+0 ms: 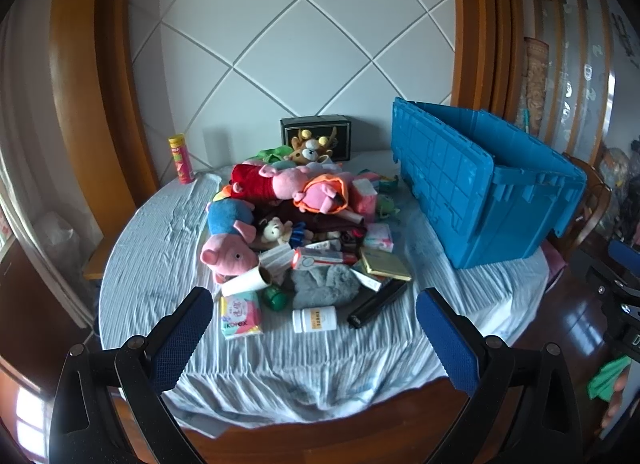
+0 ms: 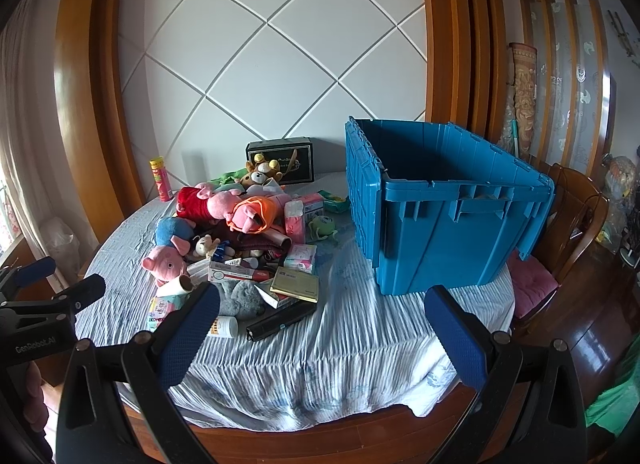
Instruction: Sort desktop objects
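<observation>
A round surface draped in a wrinkled pale blue cloth carries everything here. At its far left edge a tall yellow and red canister stands upright near the wall, well apart from the rest. Toward the middle lies a heaped pile of loose things: a pink pig plush at the near left of the heap, a red-dressed pig plush on top, and a brown bear plush at the back, leaning just in front of a black box that stands closed by the wall, so its contents cannot be seen. Along the near edge of the pile, from left to right, lie a Kotex packet, a paper cup on its side, a green lid, a white pill bottle on its side, and a black flashlight, with a flat gold box resting on other packets just behind it. To the right stands a large blue crate, its lid flaps hanging open; the inner walls that show in the right wrist view are bare, though its floor is hidden by the near wall. The left gripper hangs over the near edge, its blue-padded fingers spread wide and grasping nothing. The right gripper hovers likewise, fingers released and empty. A wooden chair stands beyond the crate at the far right.
</observation>
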### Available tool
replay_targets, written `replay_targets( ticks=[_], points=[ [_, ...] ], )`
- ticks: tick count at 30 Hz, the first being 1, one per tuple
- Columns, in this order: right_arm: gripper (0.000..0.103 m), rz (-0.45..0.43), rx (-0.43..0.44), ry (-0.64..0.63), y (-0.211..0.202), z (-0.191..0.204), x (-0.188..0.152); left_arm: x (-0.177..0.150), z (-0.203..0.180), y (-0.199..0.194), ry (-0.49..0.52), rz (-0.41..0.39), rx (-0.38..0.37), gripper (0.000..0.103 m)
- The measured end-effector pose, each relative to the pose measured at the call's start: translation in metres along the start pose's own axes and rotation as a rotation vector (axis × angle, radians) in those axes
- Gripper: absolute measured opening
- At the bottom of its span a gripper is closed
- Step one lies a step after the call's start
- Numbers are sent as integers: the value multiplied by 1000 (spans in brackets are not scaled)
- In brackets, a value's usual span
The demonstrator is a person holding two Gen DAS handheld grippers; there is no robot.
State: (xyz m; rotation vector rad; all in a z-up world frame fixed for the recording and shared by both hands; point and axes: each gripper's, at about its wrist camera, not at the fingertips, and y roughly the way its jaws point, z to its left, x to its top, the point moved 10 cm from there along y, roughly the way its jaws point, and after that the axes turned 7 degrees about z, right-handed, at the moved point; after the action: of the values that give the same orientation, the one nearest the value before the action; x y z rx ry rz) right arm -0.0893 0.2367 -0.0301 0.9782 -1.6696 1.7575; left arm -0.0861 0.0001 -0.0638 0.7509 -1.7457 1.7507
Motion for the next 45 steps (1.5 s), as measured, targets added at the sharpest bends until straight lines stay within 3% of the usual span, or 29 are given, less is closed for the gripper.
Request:
replay_targets(
  ticks=[20,26,33,38,45],
  points=[
    [103,37,37,-16,22,-2,-2,-6,5,18,-39,42,25,103],
    [103,73,75,-36,40,-3,-6,-16,31,34,-109,82,87,103],
    [103,167,164,-72,89,10,-24,-53,71,66,-183,182,177,103],
    [103,258,183,-66,135,33,-44,-77,104,98,-202,254,206,103],
    [103,355,164,-56,189,82,-69,-97,138,170,-158,366,143,103]
  ],
)
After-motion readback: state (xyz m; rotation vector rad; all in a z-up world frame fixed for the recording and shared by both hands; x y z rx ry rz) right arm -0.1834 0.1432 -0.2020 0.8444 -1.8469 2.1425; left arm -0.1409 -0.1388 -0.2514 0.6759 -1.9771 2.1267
